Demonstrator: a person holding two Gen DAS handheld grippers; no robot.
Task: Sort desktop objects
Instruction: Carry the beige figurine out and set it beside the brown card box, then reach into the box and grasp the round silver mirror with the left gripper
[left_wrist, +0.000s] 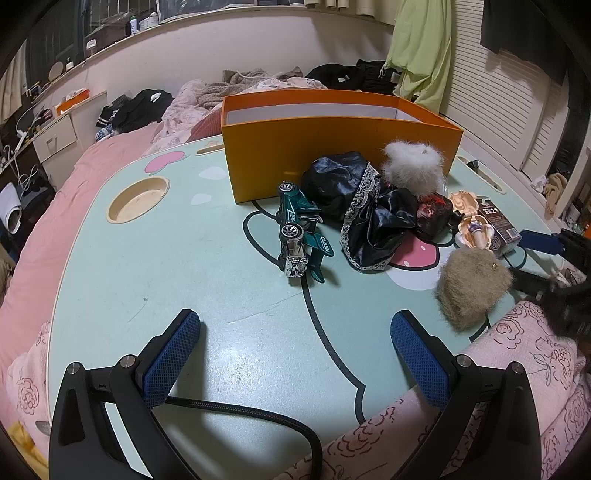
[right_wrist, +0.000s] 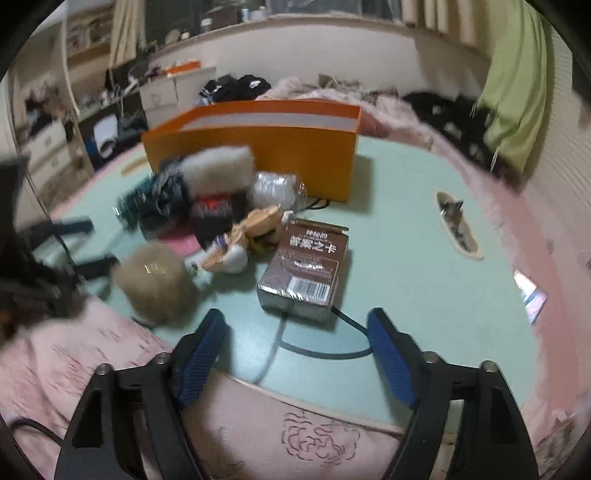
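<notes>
My left gripper (left_wrist: 295, 317) is open over the bare front of the mint-green table (left_wrist: 184, 266), with nothing between its blue pads. Ahead of it lie a green toy car (left_wrist: 295, 229), a black lace-trimmed cloth (left_wrist: 362, 210), a white fluffy ball (left_wrist: 413, 166) and a brown fluffy ball (left_wrist: 472, 288). An orange box (left_wrist: 332, 155) stands open behind them. My right gripper (right_wrist: 295, 317) is open and holds nothing. It hovers at the table's front edge, just short of a brown card box (right_wrist: 303, 273). A small doll figure (right_wrist: 240, 240) lies left of that box.
A round cup recess (left_wrist: 138, 199) sits at the table's left, and a narrow slot holding scraps (right_wrist: 458, 225) at its right. A dark red-black packet (left_wrist: 434, 216) and a clear plastic wrap (right_wrist: 277, 190) lie in the pile. Pink bedding surrounds the table.
</notes>
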